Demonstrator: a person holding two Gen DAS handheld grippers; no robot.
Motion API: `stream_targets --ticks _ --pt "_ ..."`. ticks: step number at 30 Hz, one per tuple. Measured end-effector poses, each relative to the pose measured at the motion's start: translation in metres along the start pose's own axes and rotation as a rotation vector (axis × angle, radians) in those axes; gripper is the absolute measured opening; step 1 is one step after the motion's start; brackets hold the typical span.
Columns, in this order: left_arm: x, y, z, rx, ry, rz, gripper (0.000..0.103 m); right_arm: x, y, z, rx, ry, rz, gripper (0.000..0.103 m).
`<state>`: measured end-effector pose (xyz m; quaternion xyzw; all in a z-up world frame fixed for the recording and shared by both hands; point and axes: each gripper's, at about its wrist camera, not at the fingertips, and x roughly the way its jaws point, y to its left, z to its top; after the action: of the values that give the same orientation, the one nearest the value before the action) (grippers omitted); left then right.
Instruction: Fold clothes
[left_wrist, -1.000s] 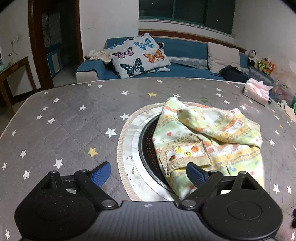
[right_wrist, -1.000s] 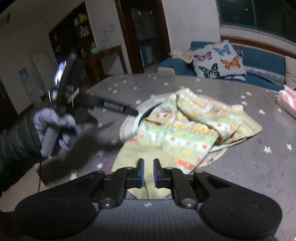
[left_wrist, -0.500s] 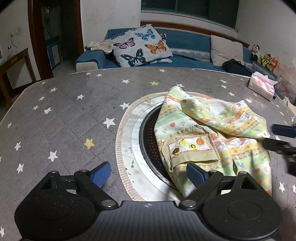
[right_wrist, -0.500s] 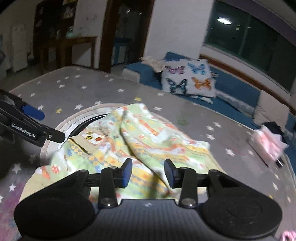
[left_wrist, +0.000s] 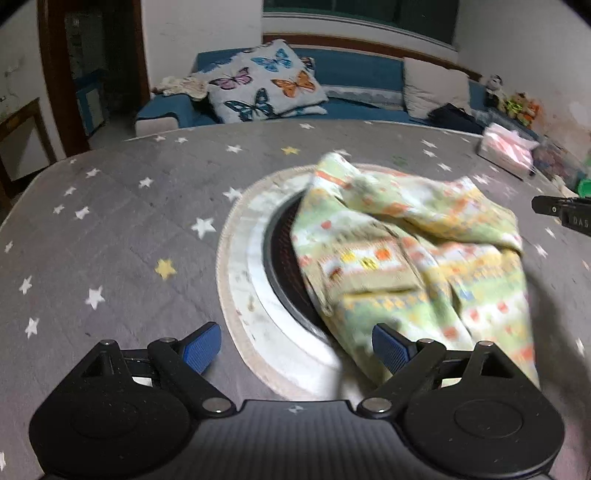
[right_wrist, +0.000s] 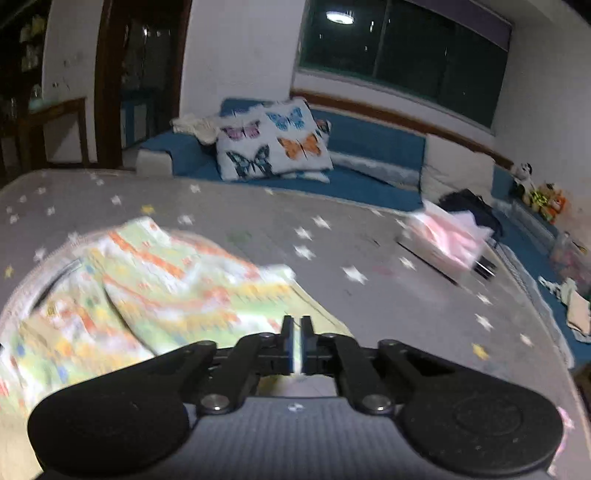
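Garment (left_wrist: 413, 258): one piece, green-yellow print, crumpled in a heap on the star-print table (left_wrist: 122, 229), draped over the right half of the round grill inset (left_wrist: 255, 280). Not folded yet, layers bunched, one pocket patch facing up.

Left to right in the left wrist view: left gripper (left_wrist: 295, 347) hangs low at the near edge of the inset, jaws spread wide, nothing between them; its right finger sits just beside the garment's near hem. Same pose as 1.0 s ago, so it hasn't engaged.

Right side is what changed. Right gripper (right_wrist: 296, 339) was part open over the cloth 0.5 s ago; now the jaws are pressed together with only a sliver of gap. Can't tell if a cloth edge is pinched in there: the frame is motion-blurred and the hem runs right under the fingertips. The view has swung toward the garment's right corner. My read: it's grabbing or has just grabbed that corner to pull the cloth flat, first step before any fold.

Count: one garment, two grippers, one tissue box (right_wrist: 447, 243) far right on the table, well apart from the cloth.
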<state>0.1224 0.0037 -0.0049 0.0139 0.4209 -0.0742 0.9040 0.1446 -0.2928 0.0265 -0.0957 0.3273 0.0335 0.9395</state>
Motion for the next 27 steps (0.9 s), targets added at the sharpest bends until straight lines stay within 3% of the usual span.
stream_targets --ticks 8,12,14,20,24,27 --pt "-0.044 -0.059 -0.027 0.173 -0.031 -0.168 0.09 -0.034 -0.003 -0.034 -0.058 0.042 0.117 0.035" --pt "-0.046 -0.101 -0.036 0.299 -0.025 -0.272 0.085 -0.044 0.003 -0.044 -0.066 0.062 0.19 0.037" --pt "-0.038 -0.119 -0.042 0.342 -0.004 -0.283 0.079 -0.049 0.006 -0.049 -0.07 0.073 0.228 0.042" --pt "-0.019 -0.136 -0.05 0.389 0.04 -0.255 0.054 -0.052 0.014 -0.051 -0.079 0.073 0.293 0.043" --pt "-0.019 -0.127 -0.048 0.38 0.038 -0.238 0.024 -0.05 0.019 -0.05 -0.081 0.06 0.315 0.043" --pt "-0.02 -0.113 -0.04 0.327 0.039 -0.26 0.015 -0.038 0.017 -0.042 -0.046 0.045 0.294 0.042"
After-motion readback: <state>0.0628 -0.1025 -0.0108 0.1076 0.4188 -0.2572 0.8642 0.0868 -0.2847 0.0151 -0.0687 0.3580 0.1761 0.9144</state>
